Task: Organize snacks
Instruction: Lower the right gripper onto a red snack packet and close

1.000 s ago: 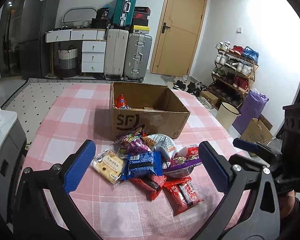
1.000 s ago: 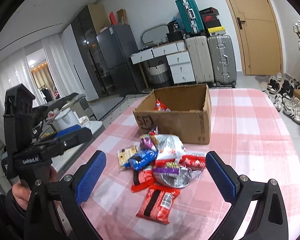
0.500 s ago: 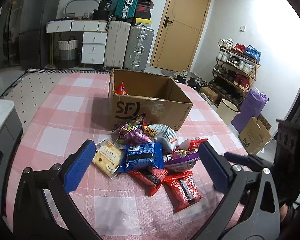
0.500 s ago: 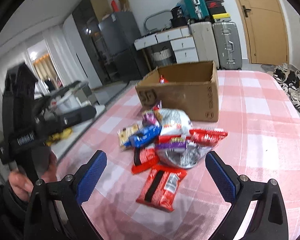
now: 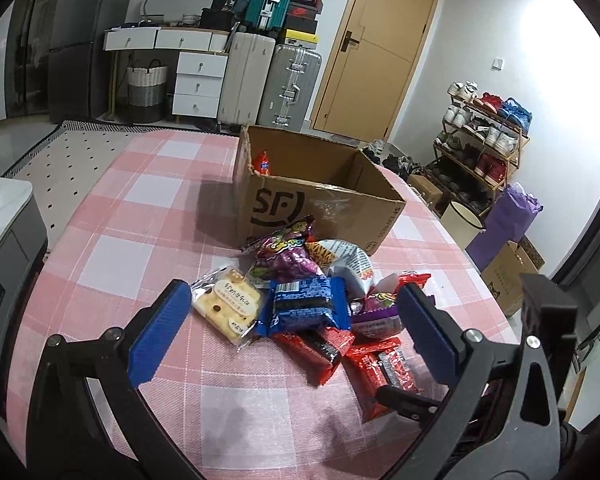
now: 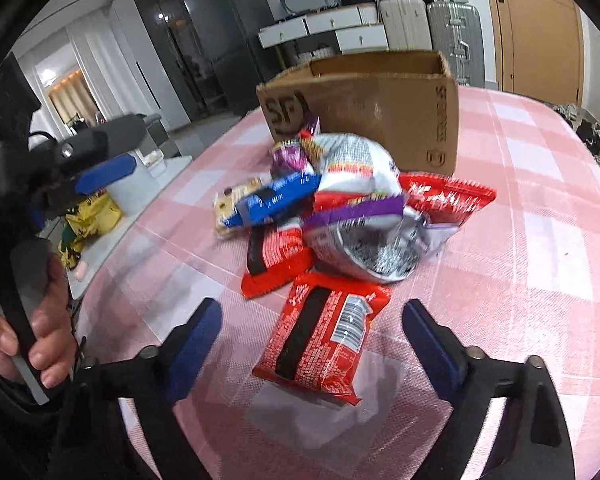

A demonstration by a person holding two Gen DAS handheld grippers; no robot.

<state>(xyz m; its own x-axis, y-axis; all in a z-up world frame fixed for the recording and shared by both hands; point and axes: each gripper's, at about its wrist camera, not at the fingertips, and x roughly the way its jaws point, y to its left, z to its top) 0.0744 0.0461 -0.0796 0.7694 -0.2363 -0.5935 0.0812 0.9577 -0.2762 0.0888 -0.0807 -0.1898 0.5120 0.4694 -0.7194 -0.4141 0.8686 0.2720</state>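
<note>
A pile of snack packets lies on the pink checked tablecloth (image 5: 140, 256) in front of an open cardboard box (image 5: 320, 204), which holds one red packet (image 5: 263, 162). The pile includes a biscuit pack (image 5: 230, 304), a blue packet (image 5: 306, 306), a purple bag (image 5: 286, 256) and red packets. My left gripper (image 5: 292, 336) is open and empty, above the pile's near side. My right gripper (image 6: 312, 340) is open and empty, its fingers either side of the nearest red packet (image 6: 324, 336), low over the cloth. The box (image 6: 364, 108) stands behind the pile.
The left gripper and the hand holding it (image 6: 40, 320) show at the left of the right wrist view. A white and grey cabinet (image 5: 4, 232) stands left of the table. Suitcases, drawers, a door and a shoe rack (image 5: 484, 140) stand beyond the table.
Both grippers have moved forward and down toward the pile. The right gripper now has the nearest red packet between its open fingers. No packet has moved.
</note>
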